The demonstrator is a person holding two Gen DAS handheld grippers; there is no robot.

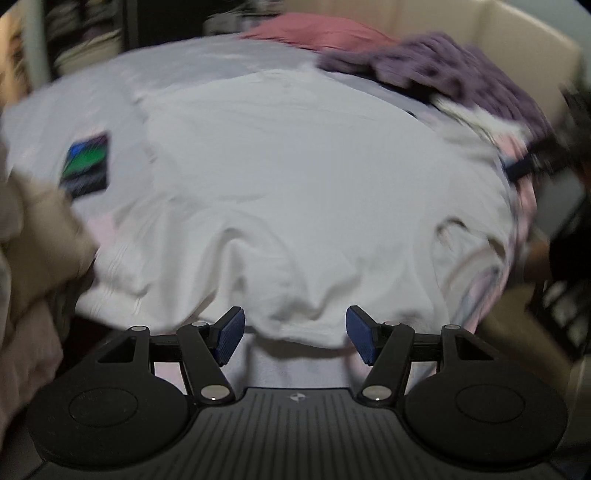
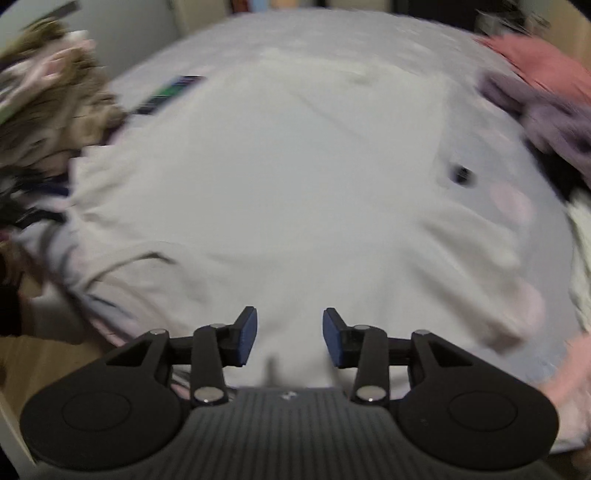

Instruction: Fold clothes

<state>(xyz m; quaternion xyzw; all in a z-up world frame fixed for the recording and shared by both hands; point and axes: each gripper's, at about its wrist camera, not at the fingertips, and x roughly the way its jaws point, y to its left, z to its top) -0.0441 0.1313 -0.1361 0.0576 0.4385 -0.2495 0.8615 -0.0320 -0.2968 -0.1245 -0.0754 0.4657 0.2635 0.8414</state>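
A white garment (image 1: 295, 192) lies spread flat over the bed, its near hem rumpled. In the left wrist view my left gripper (image 1: 295, 336) hovers at that hem with its blue pads (image 1: 231, 338) wide apart and nothing between them. The same white garment (image 2: 280, 177) fills the right wrist view, blurred. My right gripper (image 2: 290, 338) hangs over its near edge, jaws open, with cloth beneath them but no pad pressing on it.
A purple garment (image 1: 454, 70) and a pink one (image 1: 321, 33) are heaped at the far right of the bed, also seen as a purple heap (image 2: 546, 122). A small dark card with green and blue (image 1: 86, 164) lies left. A brown pile (image 2: 48, 110) sits left.
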